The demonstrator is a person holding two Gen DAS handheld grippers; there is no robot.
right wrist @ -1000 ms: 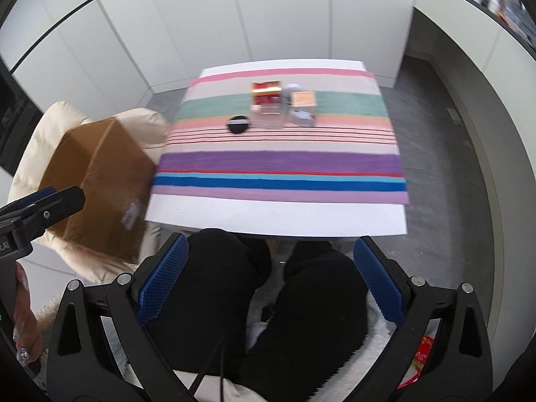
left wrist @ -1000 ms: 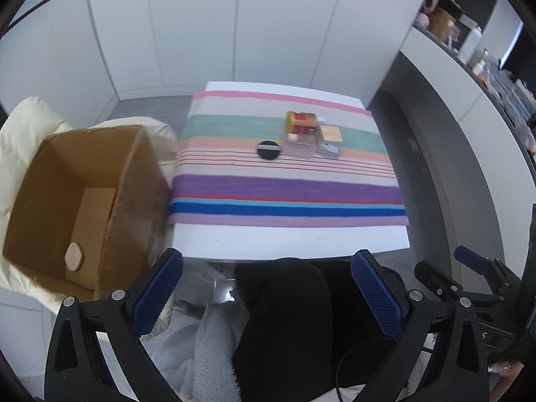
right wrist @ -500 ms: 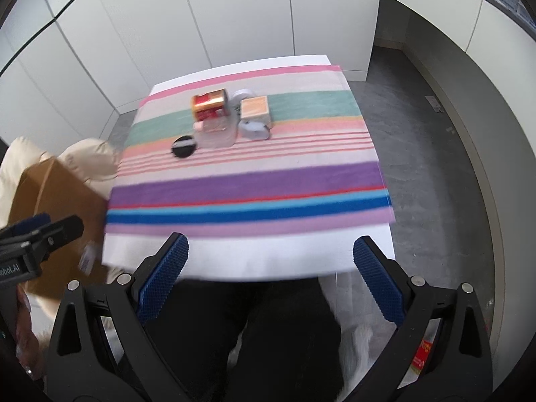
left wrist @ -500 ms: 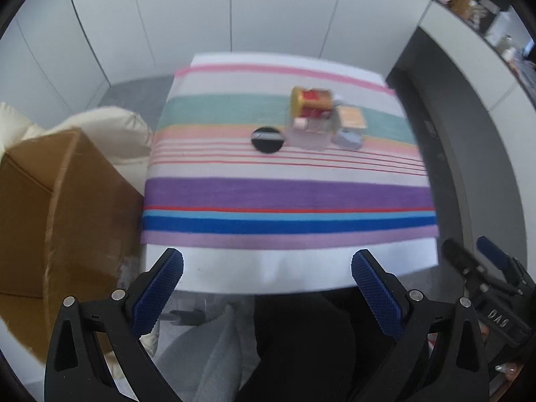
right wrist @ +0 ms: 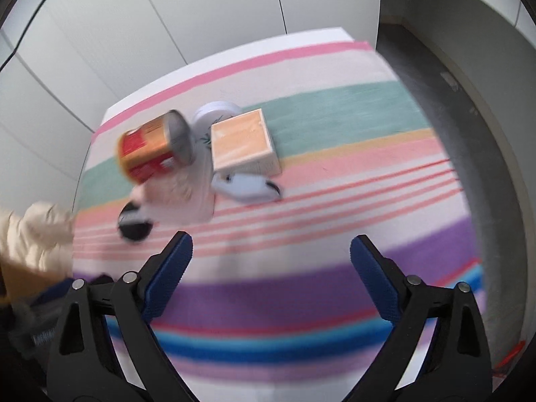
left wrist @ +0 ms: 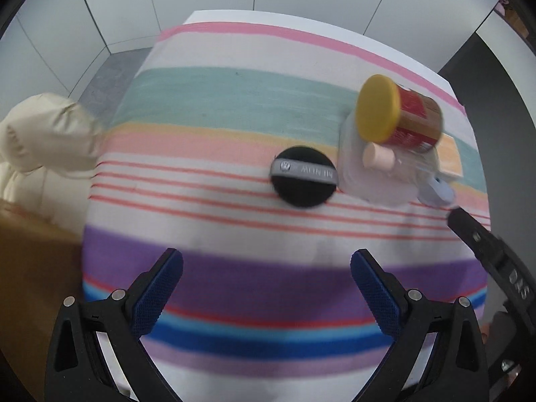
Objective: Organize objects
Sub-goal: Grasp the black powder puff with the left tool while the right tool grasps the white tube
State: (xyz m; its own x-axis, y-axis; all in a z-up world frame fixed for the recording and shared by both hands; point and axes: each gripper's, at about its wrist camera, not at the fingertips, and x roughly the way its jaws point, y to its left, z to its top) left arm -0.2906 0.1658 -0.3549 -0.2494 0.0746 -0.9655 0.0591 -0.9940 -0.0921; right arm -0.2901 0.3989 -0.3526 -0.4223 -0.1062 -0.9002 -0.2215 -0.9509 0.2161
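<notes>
A striped cloth (left wrist: 234, 107) covers the table. On it sit a black round puff with a grey band (left wrist: 304, 177), a clear bottle with a pink cap (left wrist: 375, 174), a red can with a yellow lid (left wrist: 398, 114) lying across it, a peach box (right wrist: 243, 140), a pale blue item (right wrist: 248, 186) and a white round jar (right wrist: 216, 112). My left gripper (left wrist: 266, 279) is open and empty, hovering over the purple stripe short of the puff. My right gripper (right wrist: 271, 264) is open and empty, short of the blue item.
A cardboard box (left wrist: 30, 284) stands at the table's left, beside a cream padded cushion (left wrist: 47, 144). White cabinet doors (left wrist: 201, 3) stand behind the table. Grey floor (right wrist: 469, 110) runs along its right side. The right gripper's body shows in the left wrist view (left wrist: 492, 254).
Both grippers have moved forward and down over the table toward the cluster of objects. The objects now look much larger. Both stay open.
</notes>
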